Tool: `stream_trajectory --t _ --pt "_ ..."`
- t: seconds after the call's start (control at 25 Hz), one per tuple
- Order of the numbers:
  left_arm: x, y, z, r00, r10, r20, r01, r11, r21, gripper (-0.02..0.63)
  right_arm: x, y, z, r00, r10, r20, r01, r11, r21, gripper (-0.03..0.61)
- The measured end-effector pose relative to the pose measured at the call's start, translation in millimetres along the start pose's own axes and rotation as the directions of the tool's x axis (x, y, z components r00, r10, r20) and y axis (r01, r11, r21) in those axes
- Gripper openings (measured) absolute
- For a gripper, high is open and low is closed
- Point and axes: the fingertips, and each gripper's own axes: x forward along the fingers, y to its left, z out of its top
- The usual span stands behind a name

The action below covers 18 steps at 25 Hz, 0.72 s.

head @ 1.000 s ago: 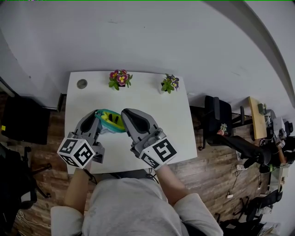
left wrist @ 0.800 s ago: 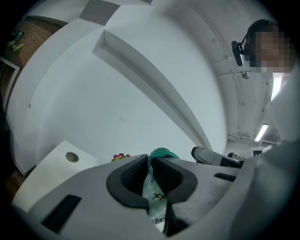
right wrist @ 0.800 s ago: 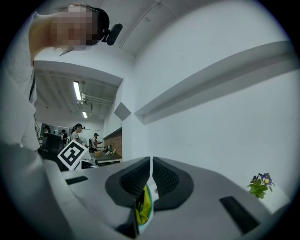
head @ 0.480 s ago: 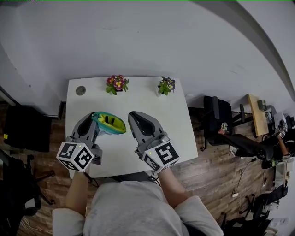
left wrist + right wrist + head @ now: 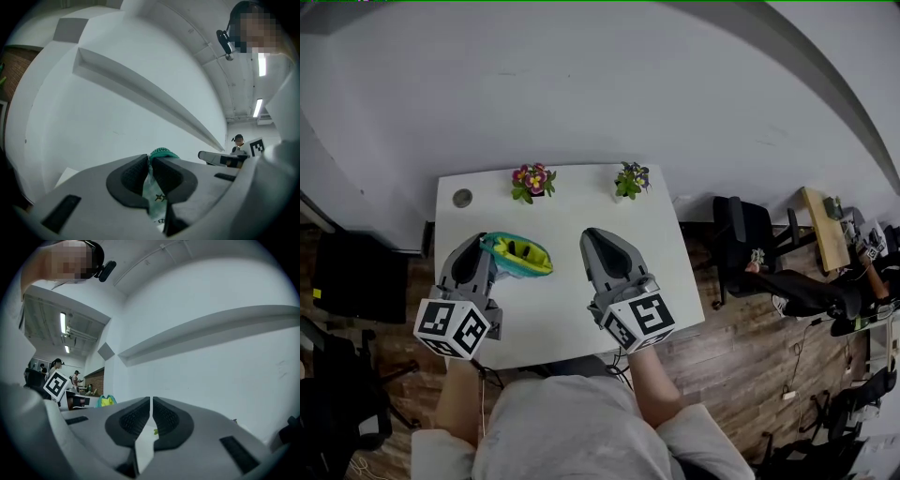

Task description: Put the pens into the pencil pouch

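White table (image 5: 572,211) against pale wall (image 5: 609,84). Two small flower pots along far edge, well apart: pink-purple blooms (image 5: 532,181) at left, smaller purple one (image 5: 630,179) at right. Grey round cap (image 5: 462,198) near far left corner. Wood floor (image 5: 741,347) around. Black chair (image 5: 739,232) right of table, wooden desk (image 5: 818,220) beyond.

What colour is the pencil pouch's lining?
Yellow lining, teal-green outside on the pencil pouch; the head view shows it best.

Head view high, looking steeply down on the table (image 5: 572,211), gripper views close, level, both facing the wall (image 5: 225,371)
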Motion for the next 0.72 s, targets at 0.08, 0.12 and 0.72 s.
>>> stream_trajectory --t 0.08,0.12,0.72 --pt "-2 -2 4 1.0 0.009 0.002 -0.009 0.999 0.037 0.052 -5 -7 2 1.0 -0.03 0.006 0.03 1.0 -0.007 0.038" --pt "-3 -3 7 1.0 0.014 0.002 -0.014 0.998 0.056 0.052 -7 -11 3 0.999 -0.045 0.01 0.045 0.999 -0.012 0.038" --pt "-17 -16 26 0.998 0.045 0.051 -0.051 0.992 0.114 0.052 -56 -41 4 0.981 -0.194 0.022 0.195 0.981 -0.026 0.037"
